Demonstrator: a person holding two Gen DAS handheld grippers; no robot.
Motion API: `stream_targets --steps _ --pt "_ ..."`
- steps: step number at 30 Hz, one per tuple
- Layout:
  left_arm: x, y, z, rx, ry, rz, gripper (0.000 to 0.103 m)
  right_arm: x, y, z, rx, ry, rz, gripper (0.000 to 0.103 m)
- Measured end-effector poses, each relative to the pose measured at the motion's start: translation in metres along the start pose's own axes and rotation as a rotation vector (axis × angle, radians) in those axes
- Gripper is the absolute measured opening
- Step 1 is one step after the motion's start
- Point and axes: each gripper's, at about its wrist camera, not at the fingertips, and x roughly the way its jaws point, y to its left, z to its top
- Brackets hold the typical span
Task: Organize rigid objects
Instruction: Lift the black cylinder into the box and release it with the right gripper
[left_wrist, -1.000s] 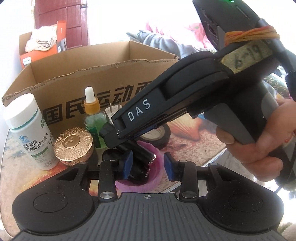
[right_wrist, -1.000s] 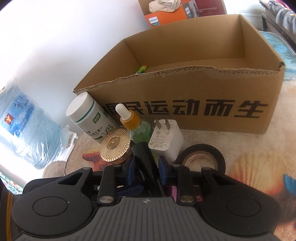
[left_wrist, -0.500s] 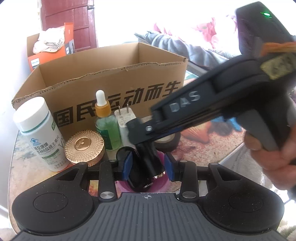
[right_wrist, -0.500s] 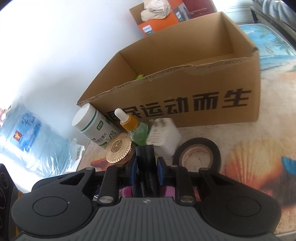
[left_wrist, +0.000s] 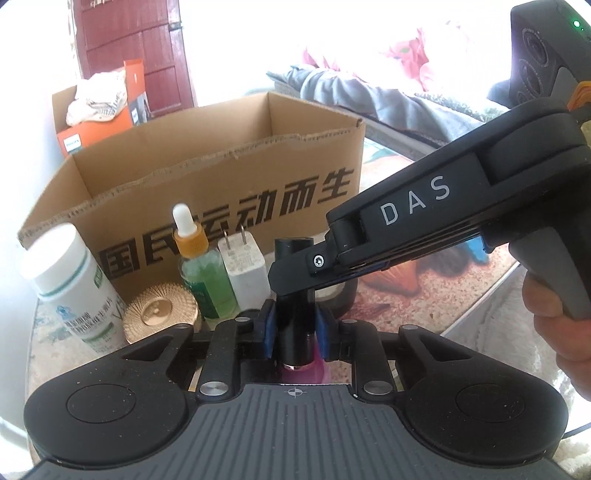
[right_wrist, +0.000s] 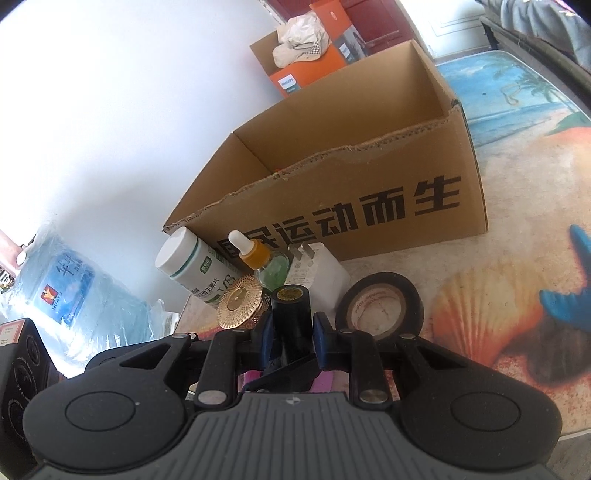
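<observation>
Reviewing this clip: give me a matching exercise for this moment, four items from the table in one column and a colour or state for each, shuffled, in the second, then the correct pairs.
Column 1
1. black cylinder
2. dropper bottle
3. tape roll
4. cardboard box

Column 2
A. open-topped, black characters printed on its front
B. green liquid, orange collar, white bulb
C. upright, gripped between blue pads
D. black, lying flat, pale core showing

Pairs: 1-C, 2-B, 3-D, 4-A

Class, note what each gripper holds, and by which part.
Both hold the black cylinder: the left gripper clamps its lower end, the right gripper its upper part.
</observation>
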Motion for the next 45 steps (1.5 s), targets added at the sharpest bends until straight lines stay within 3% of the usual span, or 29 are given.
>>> stream_targets --steps 7,12,15,18,22,29,32,40,45 --pt "-0.028 0.009 0.024 -0.001 -0.092 0.030 0.021 -0.021 0.036 0.023 -0.091 -0.069 0.024 0.025" --pt "-0.052 0.037 0.066 -0.017 -0.162 0.073 0.021 -0.029 0.075 0.062 -0.209 -0.144 0.064 0.025" --pt "-0.052 0.058 0.095 -0.023 -0.164 0.110 0.021 -0.019 0.094 0.095 -0.269 -0.155 0.092 0.025" --pt "-0.037 0.082 0.118 -0.060 -0.118 0.132 0.021 0.010 0.097 0.132 -0.245 -0.097 0.124 0.025" --pt "0.000 0.115 0.131 -0.129 -0.001 0.128 0.021 0.068 0.080 0.172 -0.137 0.070 0.148 0.025" --pt "0.049 0.157 0.117 -0.215 0.195 0.107 0.022 0.159 0.039 0.188 0.033 0.341 0.138 0.025" --pt "0.058 0.159 0.113 -0.230 0.246 0.102 0.023 0.185 0.035 0.189 0.035 0.430 0.122 0.025" --pt "0.059 0.172 0.108 -0.283 0.280 0.083 0.031 0.250 0.040 0.189 0.008 0.603 0.032 0.026" --pt "0.041 0.166 0.106 -0.281 0.225 0.097 0.047 0.260 0.053 0.196 -0.033 0.567 0.017 0.028"
